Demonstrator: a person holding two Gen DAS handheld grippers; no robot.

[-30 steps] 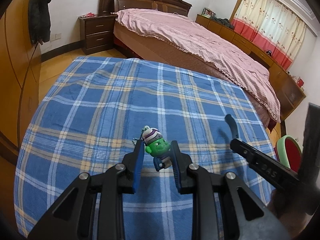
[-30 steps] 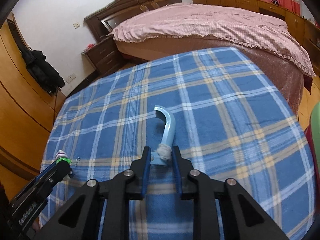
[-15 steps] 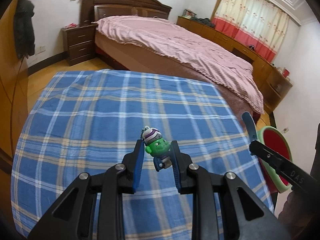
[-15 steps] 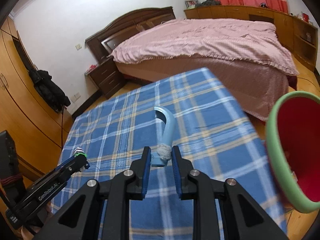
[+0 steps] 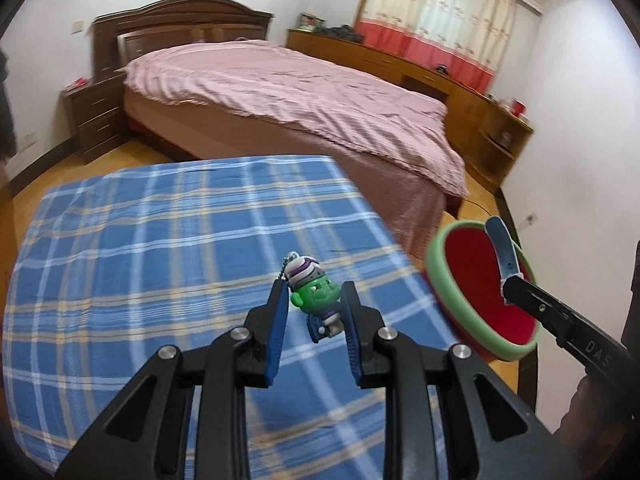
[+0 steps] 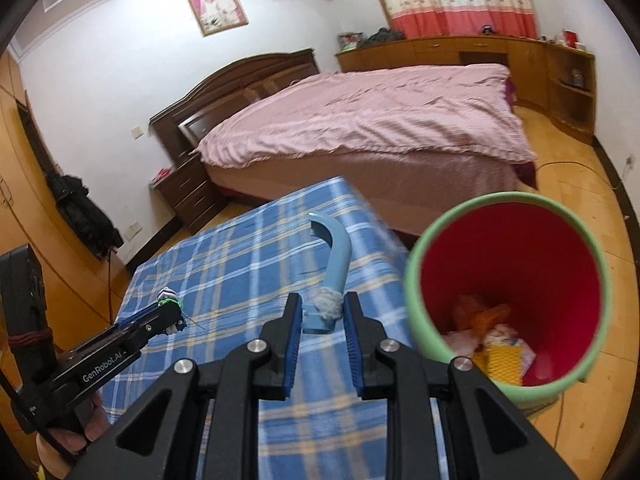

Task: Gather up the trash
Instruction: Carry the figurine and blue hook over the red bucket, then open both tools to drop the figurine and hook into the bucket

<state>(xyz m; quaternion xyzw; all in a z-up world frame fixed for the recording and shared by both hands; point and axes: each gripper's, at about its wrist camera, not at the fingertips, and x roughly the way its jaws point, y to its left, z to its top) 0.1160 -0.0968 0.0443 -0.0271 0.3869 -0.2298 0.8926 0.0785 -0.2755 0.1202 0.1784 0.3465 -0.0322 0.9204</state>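
Pink bed [image 5: 296, 96] beyond plaid table [image 5: 160, 248]

Black left gripper [image 5: 314, 300], blue pads [image 5: 278, 332], silver screws, "GenRobot.AI" lettering

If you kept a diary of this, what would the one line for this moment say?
left gripper: shut on green figurine keychain | right gripper: shut on curved blue plastic piece | red bin: beside table, trash inside | drop: not yet

Desk [image 5: 160, 264] under blue plaid cloth [image 6: 240, 264], below both tools. Wooden floor [image 6: 580, 208] beyond, carrying the red, green-rimmed bin [image 6: 416, 280], right of the right tool.
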